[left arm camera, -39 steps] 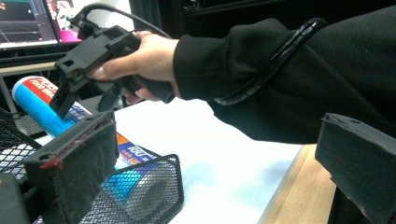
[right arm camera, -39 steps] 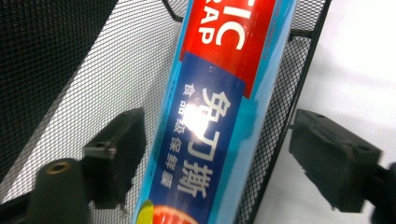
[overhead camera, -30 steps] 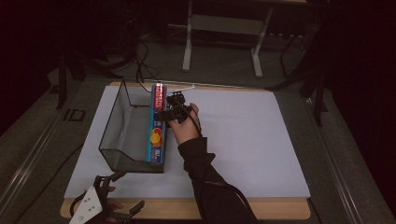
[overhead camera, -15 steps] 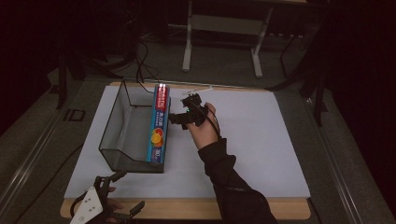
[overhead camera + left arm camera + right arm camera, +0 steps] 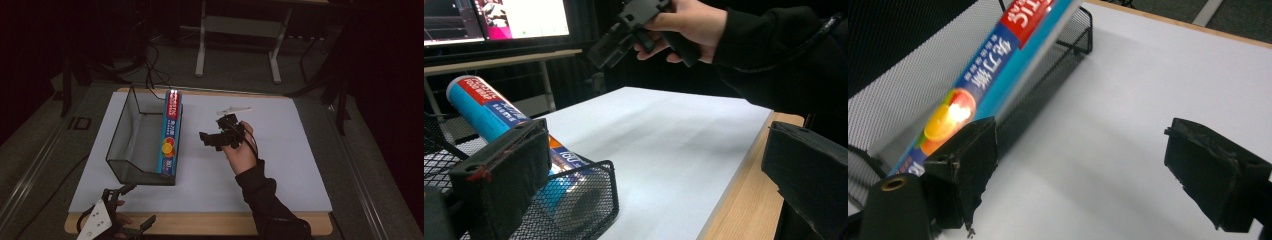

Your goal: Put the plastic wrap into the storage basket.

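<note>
A long blue box of kitchen wrap [image 5: 170,132] lies along the right wall of a black mesh basket [image 5: 131,145] at the table's left. My right gripper [image 5: 212,132] hovers over the white mat to the right of the box, apart from it, open and empty. In the right gripper view the box [image 5: 993,65] and the basket [image 5: 898,90] lie beyond the left jaw, and the right gripper [image 5: 1088,175] has bare mat between its jaws. My left gripper [image 5: 135,207] rests at the table's front left edge, open. In the left gripper view the left gripper [image 5: 654,185] looks past the basket [image 5: 584,200] and the box [image 5: 489,112].
A small white object [image 5: 232,109] lies on the white mat [image 5: 290,165] just beyond the right gripper. The mat's wooden table edge [image 5: 210,225] runs along the front. Dark stands and cables sit behind the table.
My right gripper has drawn away from the box to the right, still open and empty. The box stays in the basket. The left gripper has not moved.
</note>
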Motion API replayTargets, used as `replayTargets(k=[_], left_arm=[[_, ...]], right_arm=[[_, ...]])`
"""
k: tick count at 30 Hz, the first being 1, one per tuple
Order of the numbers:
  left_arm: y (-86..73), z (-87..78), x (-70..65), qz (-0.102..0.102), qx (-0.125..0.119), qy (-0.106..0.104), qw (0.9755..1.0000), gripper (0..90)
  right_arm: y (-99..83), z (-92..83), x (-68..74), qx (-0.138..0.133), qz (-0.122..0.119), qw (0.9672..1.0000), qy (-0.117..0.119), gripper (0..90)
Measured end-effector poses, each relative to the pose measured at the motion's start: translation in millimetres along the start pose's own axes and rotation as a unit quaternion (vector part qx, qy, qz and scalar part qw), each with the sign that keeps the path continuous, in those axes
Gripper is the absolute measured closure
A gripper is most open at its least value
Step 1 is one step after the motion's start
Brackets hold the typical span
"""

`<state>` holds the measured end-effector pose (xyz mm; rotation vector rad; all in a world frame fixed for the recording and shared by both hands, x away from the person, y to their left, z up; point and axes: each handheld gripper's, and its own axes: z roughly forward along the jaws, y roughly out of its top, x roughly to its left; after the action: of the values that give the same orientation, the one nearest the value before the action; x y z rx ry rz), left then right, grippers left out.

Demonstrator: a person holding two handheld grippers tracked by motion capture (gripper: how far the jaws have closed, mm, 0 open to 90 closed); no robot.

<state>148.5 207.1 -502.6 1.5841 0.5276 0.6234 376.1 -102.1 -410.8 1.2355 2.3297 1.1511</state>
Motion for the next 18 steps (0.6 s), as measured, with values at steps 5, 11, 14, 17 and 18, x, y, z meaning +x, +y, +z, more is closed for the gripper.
replayTargets(k=[5,11,14,17,18], left_arm=[[-0.2,0.2,-0.2,0.0,-0.001,0.0,1.0,0.2],[-0.5,1.0,-0.4,-0.002,0.0,-0.001,1.0,0.2],[-0.5,1.5,-0.7,-0.002,0.0,-0.001,1.0,0.2],[-0.7,2.0,-0.9,-0.002,0.001,-0.001,1.0,0.2],[-0.7,2.0,-0.9,-0.002,0.001,-0.001,1.0,0.2]], right_arm=[[-13.6,-9.8,-5.8,-0.004,-0.004,1.0,0.002,13.8],[-37.4,-23.4,-11.3,0.0,-0.02,0.9998,-0.003,13.8],[-50.6,-28.6,-16.2,0.001,-0.021,0.9998,-0.003,13.8],[-64.0,-35.1,-21.5,0.001,-0.018,0.9998,-0.004,13.9],[-67.1,-36.9,-22.3,0.001,-0.017,0.9998,-0.005,13.9]])
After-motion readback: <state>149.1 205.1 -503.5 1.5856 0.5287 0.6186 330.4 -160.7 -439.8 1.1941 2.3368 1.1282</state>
